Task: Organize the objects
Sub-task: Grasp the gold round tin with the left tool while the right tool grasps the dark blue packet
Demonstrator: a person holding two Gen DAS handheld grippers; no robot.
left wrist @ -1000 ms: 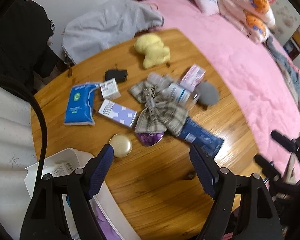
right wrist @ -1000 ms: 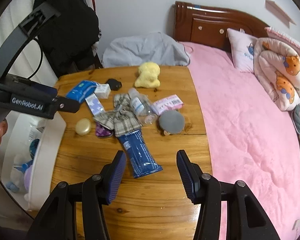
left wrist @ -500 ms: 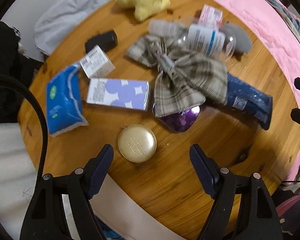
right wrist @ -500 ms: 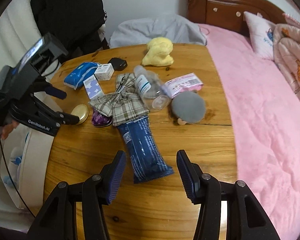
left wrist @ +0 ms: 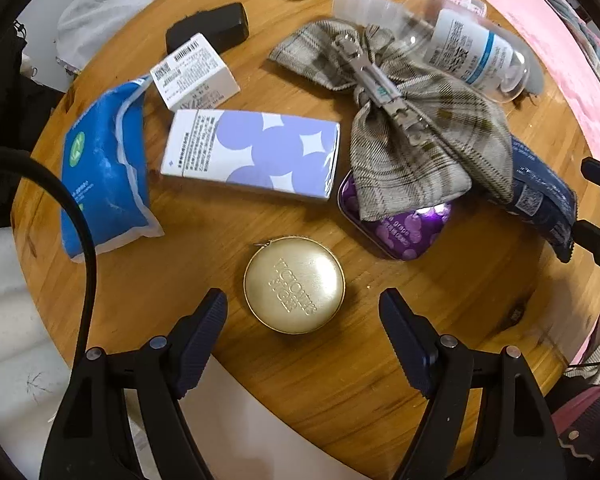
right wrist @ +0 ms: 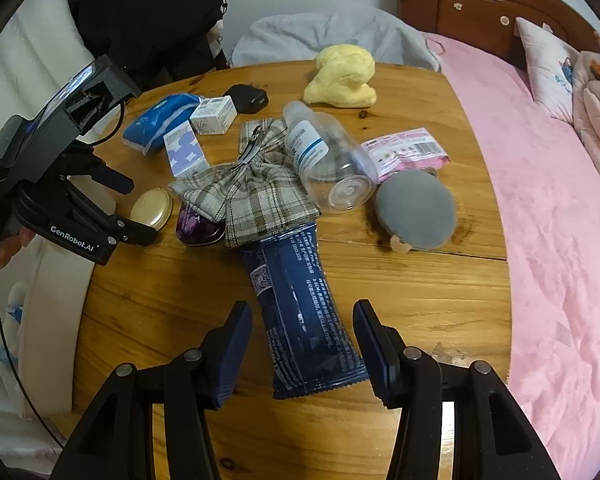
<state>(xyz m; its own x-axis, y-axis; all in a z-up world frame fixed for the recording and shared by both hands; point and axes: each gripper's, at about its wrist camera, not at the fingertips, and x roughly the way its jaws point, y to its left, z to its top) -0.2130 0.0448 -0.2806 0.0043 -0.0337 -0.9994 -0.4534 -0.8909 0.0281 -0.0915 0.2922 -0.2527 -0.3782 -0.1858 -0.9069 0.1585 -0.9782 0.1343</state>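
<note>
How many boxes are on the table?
2. The small white box sits beside the blue tissue pack; the purple-dotted box lies just in front of it. More could hide under the plaid bow.

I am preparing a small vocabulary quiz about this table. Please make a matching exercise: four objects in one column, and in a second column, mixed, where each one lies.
Objects:
1. gold round tin
2. purple tin
3. dark blue packet
4. clear plastic bottle

Places:
a. partly under the plaid bow
b. between the open fingers of the right gripper
c. lying on its side beside the pink packet
d. just ahead of the open left gripper

Pairs: 1-d, 2-a, 3-b, 4-c
</note>
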